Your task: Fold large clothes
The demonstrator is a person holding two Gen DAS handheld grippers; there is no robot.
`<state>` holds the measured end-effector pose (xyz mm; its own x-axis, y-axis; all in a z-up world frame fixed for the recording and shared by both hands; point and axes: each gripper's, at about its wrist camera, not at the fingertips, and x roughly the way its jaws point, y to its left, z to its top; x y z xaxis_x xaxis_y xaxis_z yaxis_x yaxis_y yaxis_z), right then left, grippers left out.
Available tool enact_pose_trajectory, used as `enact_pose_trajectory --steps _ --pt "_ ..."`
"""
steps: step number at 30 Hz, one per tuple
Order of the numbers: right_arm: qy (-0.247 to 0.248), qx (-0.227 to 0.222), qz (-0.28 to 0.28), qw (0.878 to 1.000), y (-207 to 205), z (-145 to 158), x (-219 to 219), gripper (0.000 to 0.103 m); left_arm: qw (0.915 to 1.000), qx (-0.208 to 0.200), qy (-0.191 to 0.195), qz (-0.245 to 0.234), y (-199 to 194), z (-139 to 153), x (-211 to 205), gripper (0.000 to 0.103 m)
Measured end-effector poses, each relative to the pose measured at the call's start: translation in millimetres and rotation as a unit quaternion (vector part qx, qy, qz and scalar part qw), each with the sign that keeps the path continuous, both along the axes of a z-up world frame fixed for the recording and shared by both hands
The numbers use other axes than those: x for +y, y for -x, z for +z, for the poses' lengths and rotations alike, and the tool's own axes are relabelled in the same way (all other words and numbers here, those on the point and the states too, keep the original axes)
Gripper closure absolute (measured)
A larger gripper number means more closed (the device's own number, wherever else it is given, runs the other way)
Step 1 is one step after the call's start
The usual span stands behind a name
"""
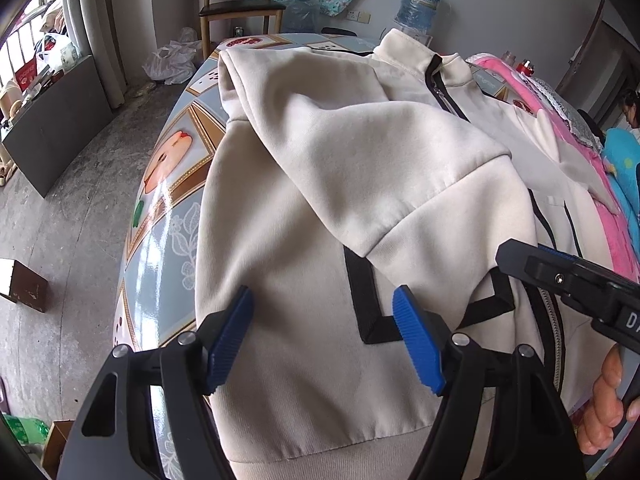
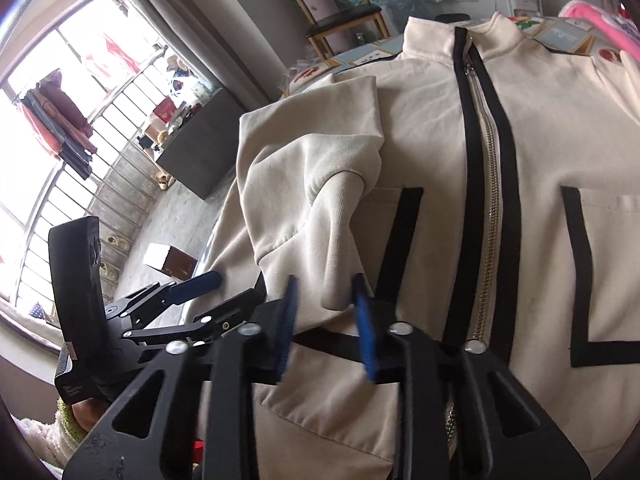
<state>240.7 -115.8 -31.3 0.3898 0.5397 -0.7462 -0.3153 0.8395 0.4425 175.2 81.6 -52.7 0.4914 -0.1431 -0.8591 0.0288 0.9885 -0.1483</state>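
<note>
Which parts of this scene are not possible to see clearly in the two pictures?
- Jacket far sleeve: left wrist view, cut off by the right edge; right wrist view, out of frame.
- Jacket hem: both views, hidden behind the gripper bodies.
- Sleeve cuff: right wrist view, whether the right hand-held gripper pinches it is unclear; pads blurred.
- Tablecloth: mostly covered by the jacket.

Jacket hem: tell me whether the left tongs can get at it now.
Probably yes. The left tongs stand open over the jacket body, the hem lies bare just short of them, and the folded sleeve sits farther up.
</note>
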Motion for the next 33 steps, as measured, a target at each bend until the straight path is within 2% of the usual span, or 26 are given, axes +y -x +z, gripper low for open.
enact_pose_trajectory --steps 3,13,20,23,27,33 --pt "0.007 -0.012 -0.01 1.0 1 5 -4 0.097 1.0 0.0 -0.006 0.003 -1 0 -1 0.034" --pt "-0.031 -0.072 -0.03 0.996 -20 54 -28 0.098 0.9992 0.01 -0.036 0.012 -8 -1 -7 0.036" --pt "-0.042 -0.103 -0.053 0.992 -59 92 -69 0.098 0.9983 0.017 -0.053 0.019 -17 0 -10 0.038" --pt "-0.05 -0.087 -0.066 0.993 -91 97 -99 0.098 0.9979 0.018 -0.059 0.022 -22 1 -11 0.038" --pt "-0.053 -0.049 -0.077 0.994 -133 88 -135 0.098 0.9972 0.017 -0.069 0.024 -29 3 -12 0.039" --pt "-0.061 0.047 -0.107 0.991 -182 34 -183 0.098 0.994 -0.008 -0.103 0.035 -42 14 -7 0.039"
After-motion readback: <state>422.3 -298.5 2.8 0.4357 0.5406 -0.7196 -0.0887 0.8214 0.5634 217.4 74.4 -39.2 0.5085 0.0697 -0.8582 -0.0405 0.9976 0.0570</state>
